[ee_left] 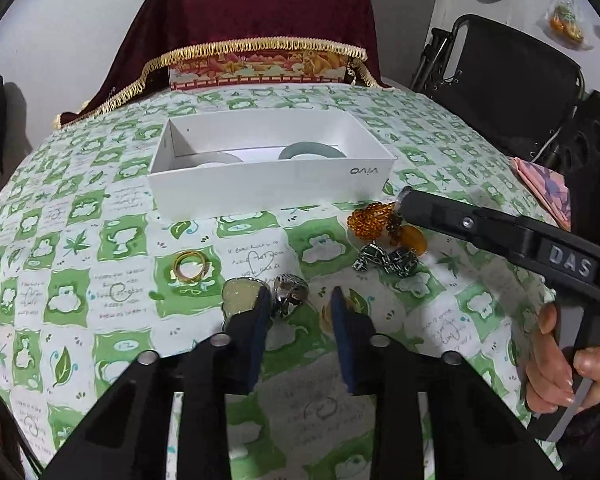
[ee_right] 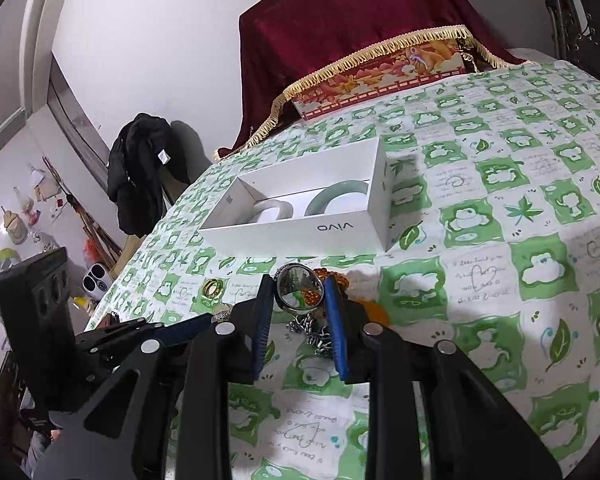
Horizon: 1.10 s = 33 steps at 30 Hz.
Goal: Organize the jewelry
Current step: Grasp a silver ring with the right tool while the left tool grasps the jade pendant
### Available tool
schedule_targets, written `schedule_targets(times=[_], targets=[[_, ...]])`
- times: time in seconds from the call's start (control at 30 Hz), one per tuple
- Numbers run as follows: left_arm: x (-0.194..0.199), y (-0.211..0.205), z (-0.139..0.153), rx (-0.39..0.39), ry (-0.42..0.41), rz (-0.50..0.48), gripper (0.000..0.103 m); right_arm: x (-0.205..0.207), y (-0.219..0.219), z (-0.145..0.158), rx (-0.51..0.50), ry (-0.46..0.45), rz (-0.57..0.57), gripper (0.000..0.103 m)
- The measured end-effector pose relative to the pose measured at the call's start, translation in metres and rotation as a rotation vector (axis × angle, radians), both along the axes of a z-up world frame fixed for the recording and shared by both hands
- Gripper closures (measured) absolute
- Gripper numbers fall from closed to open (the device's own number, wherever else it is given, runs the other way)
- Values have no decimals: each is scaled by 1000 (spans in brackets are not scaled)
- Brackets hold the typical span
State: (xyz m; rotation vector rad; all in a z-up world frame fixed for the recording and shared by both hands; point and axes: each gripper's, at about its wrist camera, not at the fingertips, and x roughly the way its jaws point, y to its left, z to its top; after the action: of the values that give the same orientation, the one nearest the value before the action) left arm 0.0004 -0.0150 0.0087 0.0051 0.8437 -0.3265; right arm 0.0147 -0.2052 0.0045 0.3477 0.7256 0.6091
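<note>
- The right gripper (ee_right: 299, 296) is clamping a broad polished silver ring (ee_right: 299, 289) between its blue pads, holding it clear of the green-and-white tablecloth (ee_right: 500, 208); the band's mirror-bright inner face and open bore are facing the camera.
- The left gripper (ee_left: 300, 304) is standing partly open, pads either side of an ornate silver ring (ee_left: 291, 293) lying on the cloth; a firm grip cannot be confirmed.
- A gold ring (ee_left: 191, 265) is lying flat, well left of it.
- Amber beads (ee_left: 374, 220) and a silver chain (ee_left: 384, 260) are resting just before the white box (ee_left: 268, 188).
- The box's long axis is running across the left view; two pale bangles are lying inside it.
</note>
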Motion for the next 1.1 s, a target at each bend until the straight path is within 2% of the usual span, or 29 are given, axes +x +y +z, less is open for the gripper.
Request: schedule_targets(times=[0.1,0.17,0.37,0.57,0.67,0.73,0.77,0.8,0.83,0.93,0.97,1.0,1.1], targets=[[7,2,-2,-22,21,4,93,0,0,0,5,3,-4,78],[8,5,0,-38,11,8,96,1,-1,-1,6,3,-5,78],[2,13,13,-60,-57,36,97,-1,1,4,1,-26,-4,78],[3,29,25,-147,-79,55,97,-1,2,9,20,-39,5,78],[3,30,25,-201,-59,11,97,0,4,7,12,-33,9,78],[0,24,25,-195,-60,-6,96,1,4,7,8,-29,10,78],[-1,18,25,-168,-66,-17,90,0,4,7,8,-30,9,78],[-2,13,24,-139,-74,-15,76,0,4,7,6,-32,7,78],[-2,10,22,-114,-79,-9,72,0,4,6,4,-32,6,78],[5,0,12,-46,-52,-5,72,0,4,6,-1,-34,5,78],[10,-1,8,-43,-26,-6,75,0,5,6,-5,-36,5,78],[12,1,7,-53,-17,-5,84,-1,5,6,-8,-38,4,78],[18,6,2,-75,13,11,96,-1,5,5,-11,-38,3,78]])
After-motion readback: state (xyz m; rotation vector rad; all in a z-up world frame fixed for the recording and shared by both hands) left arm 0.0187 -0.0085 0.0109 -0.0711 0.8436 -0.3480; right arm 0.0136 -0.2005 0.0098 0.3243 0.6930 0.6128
